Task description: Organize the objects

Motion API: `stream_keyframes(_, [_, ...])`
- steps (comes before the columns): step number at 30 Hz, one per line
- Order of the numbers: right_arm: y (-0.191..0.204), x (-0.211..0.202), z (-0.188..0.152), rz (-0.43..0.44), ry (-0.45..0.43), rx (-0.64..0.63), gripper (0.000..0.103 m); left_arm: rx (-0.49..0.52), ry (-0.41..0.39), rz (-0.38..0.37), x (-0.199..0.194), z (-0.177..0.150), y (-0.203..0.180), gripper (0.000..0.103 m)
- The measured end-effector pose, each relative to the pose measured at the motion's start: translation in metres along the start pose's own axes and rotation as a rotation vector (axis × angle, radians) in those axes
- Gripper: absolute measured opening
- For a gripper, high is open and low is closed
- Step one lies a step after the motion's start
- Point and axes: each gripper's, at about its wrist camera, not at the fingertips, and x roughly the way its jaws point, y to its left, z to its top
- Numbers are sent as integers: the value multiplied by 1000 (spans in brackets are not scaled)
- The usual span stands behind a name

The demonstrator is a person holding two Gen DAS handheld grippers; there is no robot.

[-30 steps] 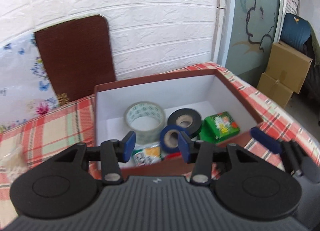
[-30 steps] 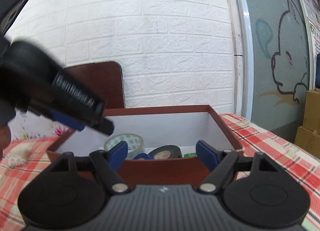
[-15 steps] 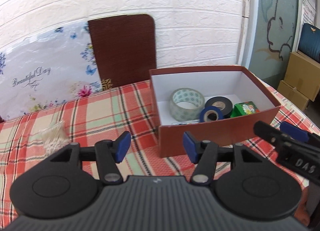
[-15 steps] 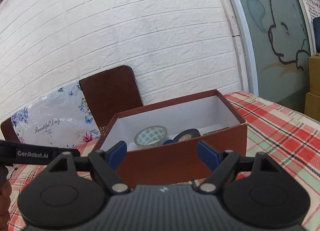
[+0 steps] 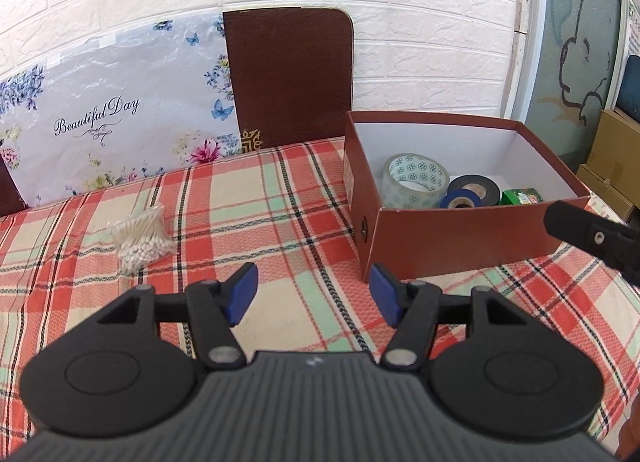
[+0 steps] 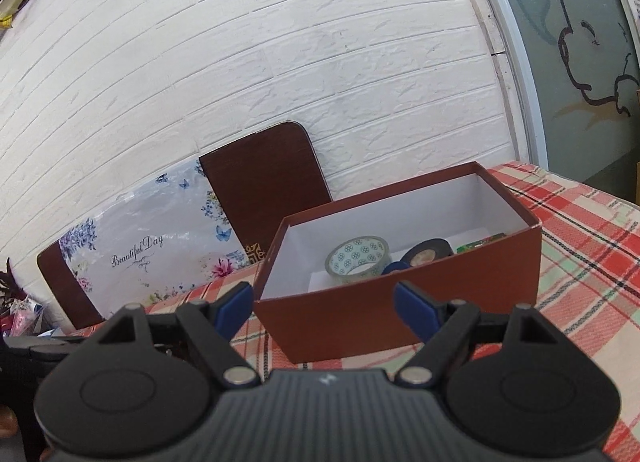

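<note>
We see the red-brown box point(image 5: 464, 238) at the right of the left wrist view, standing on the plaid tablecloth point(image 5: 256, 198). Inside it, against the near wall, sit a clear patterned tape roll point(image 5: 416, 181), a black tape roll point(image 5: 476, 189), a smaller blue tape roll point(image 5: 461, 199) and a green packet point(image 5: 522, 196). A bag of cotton swabs point(image 5: 141, 238) lies alone on the cloth at the left, well apart from the box. Behind, a floral "Beautiful Day" bag point(image 5: 116, 118) and a dark brown board point(image 5: 288, 74) lean on the white brick wall point(image 5: 420, 22).

Our left gripper point(image 5: 313, 294) hovers over bare cloth at lower centre, its jaws apart with nothing between them; they have just been opening. Our right gripper point(image 6: 324, 308) is also spread wide and empty, and the near wall of the box fills the gap seen past its fingers. Its black body pokes in at the right edge of the left wrist view, beside the box's near corner.

A second ago the left wrist view looked straight down into the box; now the box sits off to the right and the swabs have come into sight
</note>
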Motion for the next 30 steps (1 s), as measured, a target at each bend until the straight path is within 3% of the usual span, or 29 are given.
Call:
stream_keyframes(6, [9, -3, 2, 39, 5, 12, 80, -11, 1, -13, 0, -4, 7, 64])
stream_keyframes(14, [29, 2, -5, 74, 41, -45, 60, -25, 17, -10, 6, -11, 19, 64])
stream_keyframes(17, [37, 7, -10, 79, 60, -67, 59, -45, 33, -3, 10, -15, 29, 64])
stream_keyframes(27, [70, 33, -39, 116, 177, -163, 55, -123, 84, 122, 30, -38, 87, 65])
stream_keyframes(30, [81, 41, -51, 132, 218, -191, 56, -155, 92, 155, 33, -44, 107, 70])
